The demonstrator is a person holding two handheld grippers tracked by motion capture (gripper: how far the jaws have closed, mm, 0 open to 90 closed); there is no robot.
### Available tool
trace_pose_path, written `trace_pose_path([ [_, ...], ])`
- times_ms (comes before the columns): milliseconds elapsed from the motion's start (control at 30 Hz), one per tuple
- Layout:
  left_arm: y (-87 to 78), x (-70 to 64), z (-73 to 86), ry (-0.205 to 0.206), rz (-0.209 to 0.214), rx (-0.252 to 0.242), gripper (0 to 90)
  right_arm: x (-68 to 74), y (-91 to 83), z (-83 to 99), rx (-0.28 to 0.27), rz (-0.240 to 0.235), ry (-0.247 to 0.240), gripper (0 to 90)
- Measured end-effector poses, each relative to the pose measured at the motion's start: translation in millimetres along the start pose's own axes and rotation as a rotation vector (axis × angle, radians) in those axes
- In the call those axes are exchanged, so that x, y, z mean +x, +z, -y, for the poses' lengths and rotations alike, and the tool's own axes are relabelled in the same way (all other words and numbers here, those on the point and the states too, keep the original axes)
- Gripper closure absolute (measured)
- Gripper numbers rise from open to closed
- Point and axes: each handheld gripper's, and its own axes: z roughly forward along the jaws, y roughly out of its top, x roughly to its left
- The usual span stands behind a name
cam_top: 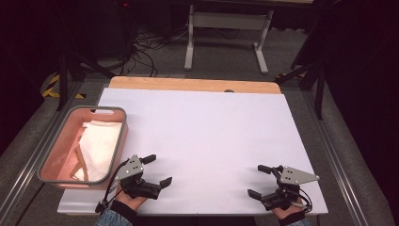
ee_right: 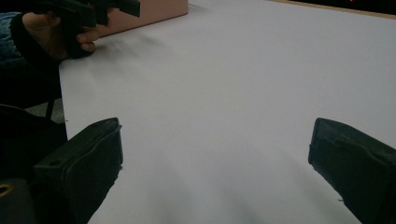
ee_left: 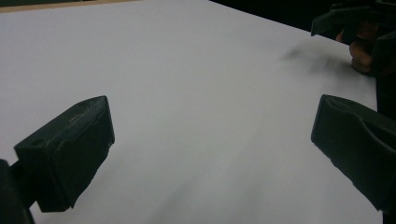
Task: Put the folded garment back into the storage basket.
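My left gripper (cam_top: 157, 170) rests near the front left of the white table top (cam_top: 207, 132), open, with nothing between its jaws. My right gripper (cam_top: 259, 181) sits near the front right, also open and empty. In the left gripper view the gripper (ee_left: 212, 140) has its jaws spread wide over bare white surface, and the other hand's gripper (ee_left: 355, 23) is at the top right. In the right gripper view the gripper (ee_right: 217, 158) is likewise spread wide, with the other hand (ee_right: 56, 32) at the top left.
A pink bin with a grey rim (cam_top: 123, 127) stands at the table's left edge and holds a folded white cloth (cam_top: 99, 146). Its pink wall (ee_right: 144, 11) shows in the right gripper view. A wooden strip (cam_top: 193, 84) runs along the table's far edge. Cables and a white frame (cam_top: 226, 28) lie on the floor beyond.
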Motion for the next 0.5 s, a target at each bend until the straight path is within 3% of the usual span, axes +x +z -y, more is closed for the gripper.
trace_pose_path([
  [167,-0.3,-0.1,-0.1,0.006,-0.003,-0.001,0.1,0.0,0.1,0.0,0.001,0.001,0.001,3.5],
  [500,-2.4,1.3,0.2,-0.028,-0.011,-0.022,0.1,0.1,-0.4,-0.3,-0.002,0.000,-0.001,3.5],
])
